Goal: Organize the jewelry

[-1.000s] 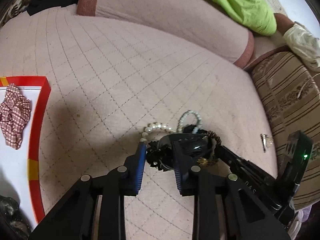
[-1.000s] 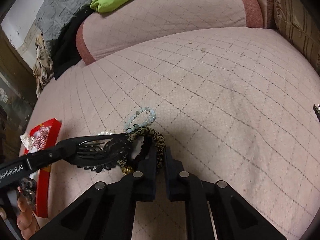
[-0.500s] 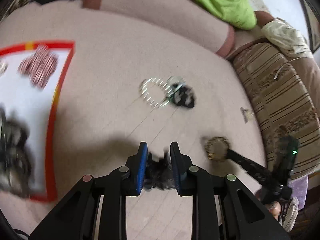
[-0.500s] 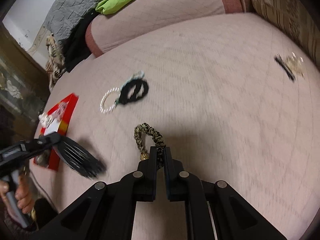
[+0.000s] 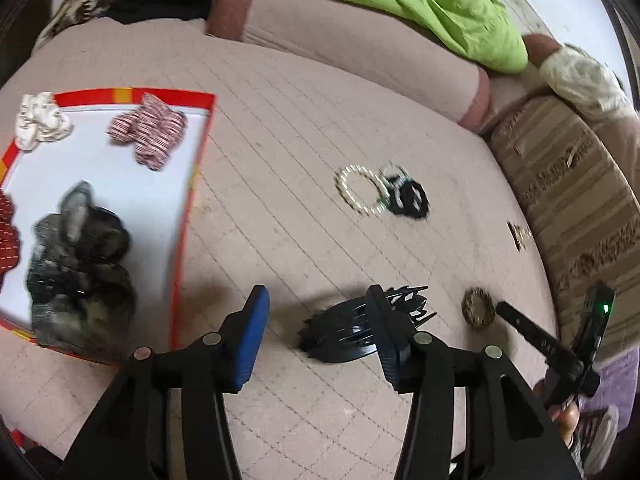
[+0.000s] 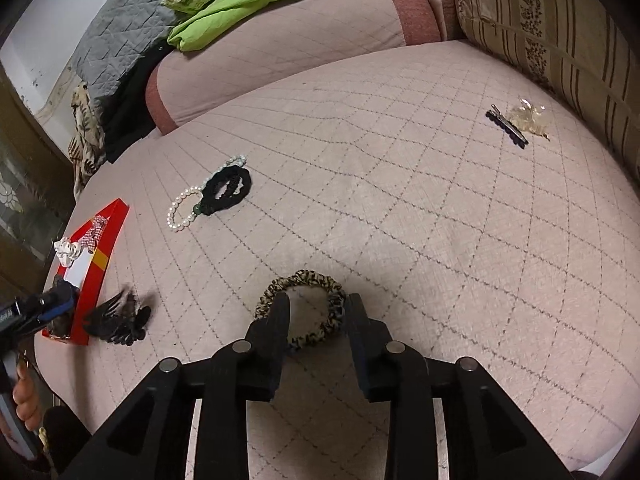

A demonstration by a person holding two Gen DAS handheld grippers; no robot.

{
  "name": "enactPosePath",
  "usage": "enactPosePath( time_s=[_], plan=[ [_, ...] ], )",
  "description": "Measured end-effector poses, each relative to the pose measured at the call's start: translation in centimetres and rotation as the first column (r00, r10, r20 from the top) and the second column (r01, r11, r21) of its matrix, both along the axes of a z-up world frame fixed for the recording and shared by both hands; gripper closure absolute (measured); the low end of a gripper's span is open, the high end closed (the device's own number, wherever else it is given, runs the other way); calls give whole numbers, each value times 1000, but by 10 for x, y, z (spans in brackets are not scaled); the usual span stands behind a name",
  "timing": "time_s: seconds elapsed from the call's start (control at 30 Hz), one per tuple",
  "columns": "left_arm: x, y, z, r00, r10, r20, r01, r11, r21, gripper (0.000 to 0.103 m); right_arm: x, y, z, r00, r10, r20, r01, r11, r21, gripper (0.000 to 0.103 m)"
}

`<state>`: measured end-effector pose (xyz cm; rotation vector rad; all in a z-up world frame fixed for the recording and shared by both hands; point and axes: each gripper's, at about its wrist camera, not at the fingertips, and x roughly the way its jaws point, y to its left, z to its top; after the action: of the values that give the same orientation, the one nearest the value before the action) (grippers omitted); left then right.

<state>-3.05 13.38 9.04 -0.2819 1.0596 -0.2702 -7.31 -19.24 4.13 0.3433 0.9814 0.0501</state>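
Lime-green cloth (image 5: pixel 432 4) and grey quilt (image 6: pixel 120 36) on pink bolster (image 6: pixel 280 36), beside striped cushion (image 6: pixel 560 32).

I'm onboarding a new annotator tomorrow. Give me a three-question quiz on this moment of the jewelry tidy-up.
1. True or false: the right gripper is shut on the leopard-print scrunchie.
2. What lies on the cushion between the left gripper fingers: A) pearl bracelet, B) black hair claw, C) checked scrunchie?
3. Fill in: the pearl bracelet lies beside the black ____.

Key
1. False; its jaws are open.
2. B, the black hair claw.
3. Scrunchie: the black scrunchie.
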Motion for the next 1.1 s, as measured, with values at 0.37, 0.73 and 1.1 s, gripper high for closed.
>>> enactPosePath(
  time_s=[0.37,0.73,1.1],
  plan=[
    [17,-18,-33,995,-94,-44,94,996,-1,43,3,5,-14,1000,3,-27,-4,1000,-14,69],
    [6,-43,-51,979,-191,-68,189,982,-28,40,3,28,-16,998,59,-4,-60,994,-89,69],
    [-12,-62,-42,981,-181,-73,176,982,-68,99,-3,45,-16,994,111,1,-110,988,-111,94]
  ],
)
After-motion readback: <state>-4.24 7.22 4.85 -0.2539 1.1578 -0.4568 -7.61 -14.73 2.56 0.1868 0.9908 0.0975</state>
